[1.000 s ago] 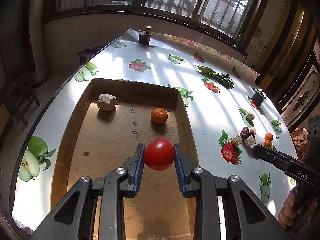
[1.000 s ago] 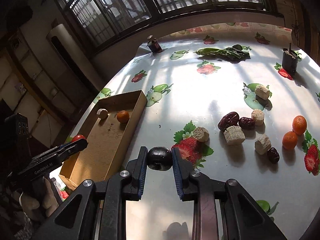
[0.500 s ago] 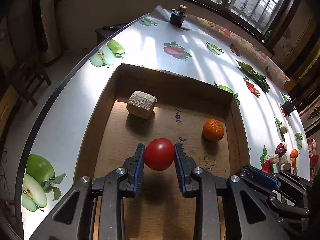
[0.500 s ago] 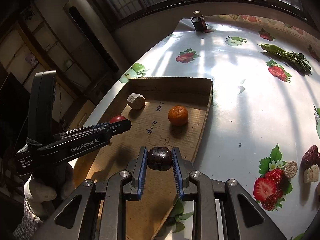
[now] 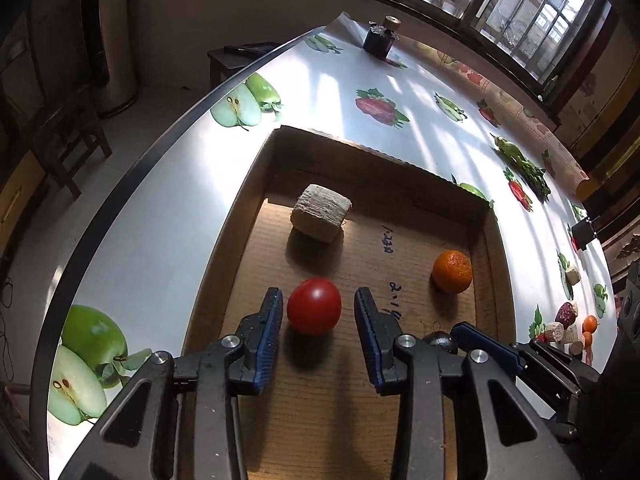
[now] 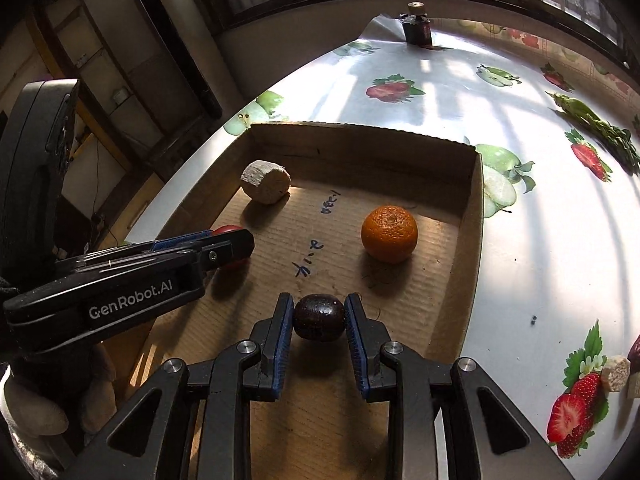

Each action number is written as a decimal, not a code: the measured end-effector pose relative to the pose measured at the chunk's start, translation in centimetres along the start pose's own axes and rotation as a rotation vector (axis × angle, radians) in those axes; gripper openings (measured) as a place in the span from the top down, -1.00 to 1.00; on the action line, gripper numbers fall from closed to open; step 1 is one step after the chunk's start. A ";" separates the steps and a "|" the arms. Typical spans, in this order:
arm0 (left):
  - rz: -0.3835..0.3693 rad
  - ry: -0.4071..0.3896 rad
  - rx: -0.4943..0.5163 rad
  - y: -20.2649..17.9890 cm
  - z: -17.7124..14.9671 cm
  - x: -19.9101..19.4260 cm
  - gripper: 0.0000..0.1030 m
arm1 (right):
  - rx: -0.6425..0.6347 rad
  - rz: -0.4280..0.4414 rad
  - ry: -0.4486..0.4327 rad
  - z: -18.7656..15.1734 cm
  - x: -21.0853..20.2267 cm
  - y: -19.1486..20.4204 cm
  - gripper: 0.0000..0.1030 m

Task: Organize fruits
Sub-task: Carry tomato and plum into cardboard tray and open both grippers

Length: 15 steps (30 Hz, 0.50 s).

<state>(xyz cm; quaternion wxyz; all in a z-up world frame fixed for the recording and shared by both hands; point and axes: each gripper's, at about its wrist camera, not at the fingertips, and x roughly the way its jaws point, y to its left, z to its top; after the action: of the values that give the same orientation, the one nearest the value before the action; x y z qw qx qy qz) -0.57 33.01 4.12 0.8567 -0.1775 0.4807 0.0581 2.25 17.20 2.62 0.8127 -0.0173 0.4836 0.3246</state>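
At the left of the cardboard box (image 5: 248, 184) on the worktop (image 5: 168, 216) lies a pale chunk (image 5: 320, 218) near the far wall; just in front of it the left gripper (image 5: 318, 314) stands spread wide, its pads clear of the red tomato (image 5: 314, 311) that rests on the box floor between them. Further right, the right gripper (image 6: 319, 317) is closed tight on a dark round fruit (image 6: 319, 317), held low over the box floor; beyond it and to the right an orange (image 6: 389, 233) sits near the right wall.
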 end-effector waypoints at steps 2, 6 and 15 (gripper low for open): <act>-0.004 -0.024 -0.019 0.3 0.0 -1.3 0.17 | 0.009 0.005 -0.019 0.1 -0.6 -0.1 0.07; -0.009 -0.098 -0.049 0.4 -0.6 -4.6 0.02 | 0.036 0.016 -0.073 0.0 -3.3 -0.9 0.05; -0.043 -0.174 0.041 -4.3 -3.3 -9.5 -0.28 | 0.101 -0.040 -0.198 -3.1 -11.8 -5.9 -0.06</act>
<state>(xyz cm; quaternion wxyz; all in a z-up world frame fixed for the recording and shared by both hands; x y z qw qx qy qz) -7.09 28.47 11.66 0.8998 -0.1646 0.4016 0.0450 -0.76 5.50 8.70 0.8626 0.0462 0.4163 0.2837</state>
